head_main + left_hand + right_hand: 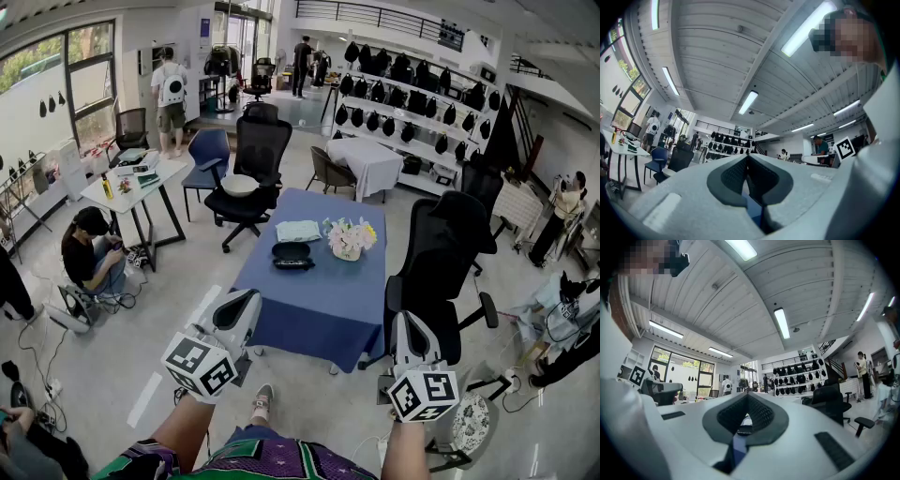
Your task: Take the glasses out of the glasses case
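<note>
Head view | left hand-held gripper [246, 300] and right hand-held gripper [405, 321] closed, empty | glasses case [292, 253] at twelve o'clock on desk [314, 314] | risk: closed jaws could shove it off.

2 claws raised, both closed
The left claw [236, 309] and right claw [409, 326] are held side by side near the body, well apart, jaws together and empty, pointing slightly above level.

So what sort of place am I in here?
Probably an open-plan workroom or lab, not a home: wall shelves lined with black bags, rolling office chairs, and a cloth-covered table.
</note>
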